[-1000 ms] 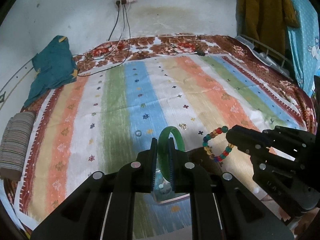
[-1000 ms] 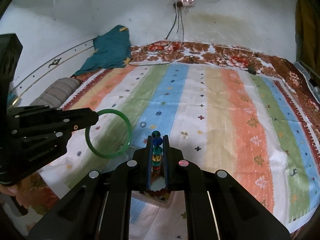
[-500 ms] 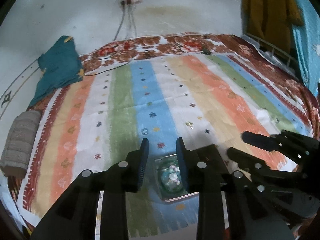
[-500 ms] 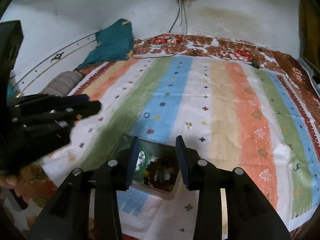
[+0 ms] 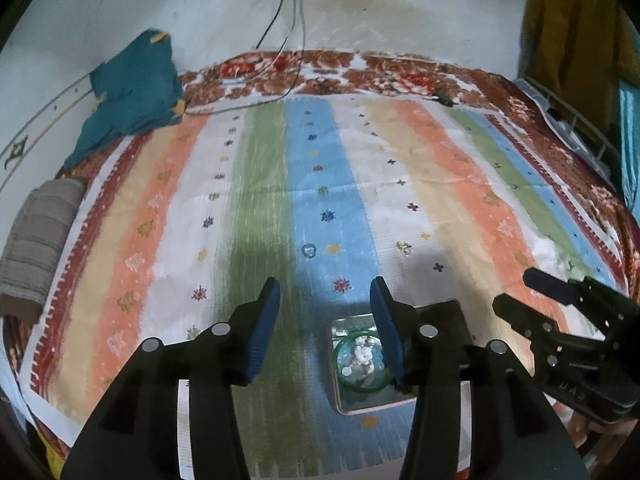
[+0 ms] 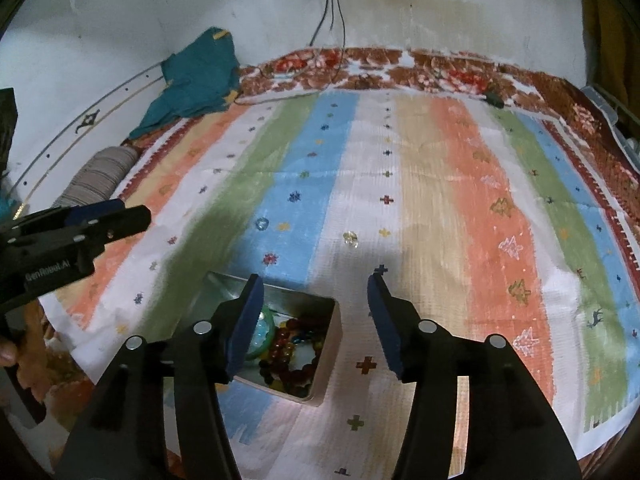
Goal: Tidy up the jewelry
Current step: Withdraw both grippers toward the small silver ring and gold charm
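We see the metal tin sitting on the striped bedspread close to its near edge, and the jewelry lies inside it: the green bangle curls round the tin's floor, with the dark beaded bracelet heaped beside it. In the left wrist view we also make out pale, blurred pieces within the bangle's ring. Our left gripper hovers above the tin with its blue-padded fingers spread wide and empty. Our right gripper hangs just beside it, fingers likewise parted, holding nothing. Farther up the bedspread, two small clear stones rest apart on the blue and white stripes. A teal cloth lies at the far left corner.
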A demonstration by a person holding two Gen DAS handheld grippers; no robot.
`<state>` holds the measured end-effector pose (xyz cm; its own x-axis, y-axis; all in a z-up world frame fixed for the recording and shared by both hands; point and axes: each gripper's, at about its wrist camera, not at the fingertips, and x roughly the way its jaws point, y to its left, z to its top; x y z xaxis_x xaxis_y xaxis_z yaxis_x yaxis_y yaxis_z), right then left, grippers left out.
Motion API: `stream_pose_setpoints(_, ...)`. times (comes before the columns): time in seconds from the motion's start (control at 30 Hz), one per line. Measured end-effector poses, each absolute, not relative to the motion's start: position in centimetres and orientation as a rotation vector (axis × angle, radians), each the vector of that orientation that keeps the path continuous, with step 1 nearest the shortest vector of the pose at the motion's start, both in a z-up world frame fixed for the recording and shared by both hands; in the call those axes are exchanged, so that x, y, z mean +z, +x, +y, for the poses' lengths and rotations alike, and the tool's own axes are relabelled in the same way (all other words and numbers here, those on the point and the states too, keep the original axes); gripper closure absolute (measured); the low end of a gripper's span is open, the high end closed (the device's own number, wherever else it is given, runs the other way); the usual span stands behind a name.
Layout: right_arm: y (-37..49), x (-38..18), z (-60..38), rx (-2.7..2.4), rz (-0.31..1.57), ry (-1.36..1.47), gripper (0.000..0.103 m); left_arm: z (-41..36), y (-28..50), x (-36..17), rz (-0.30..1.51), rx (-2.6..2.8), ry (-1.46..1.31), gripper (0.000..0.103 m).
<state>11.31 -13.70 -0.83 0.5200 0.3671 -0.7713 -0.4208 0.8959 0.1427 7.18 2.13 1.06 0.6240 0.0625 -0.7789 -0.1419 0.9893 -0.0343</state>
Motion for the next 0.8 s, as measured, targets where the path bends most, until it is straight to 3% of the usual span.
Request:
stream_pose_setpoints(0.33,14.3,-2.3,-13.4,0.435,0.95,-0.069,0.038,3.4,10.7,-1.0,0.969,0.164,-0.098,0.045)
stream_pose_setpoints(0.8,18.0,-4.5,-12.9,0.411,1.01,-0.087,0.037,4.3,15.3,-4.0,1.066,0.178,-0.101,0.043)
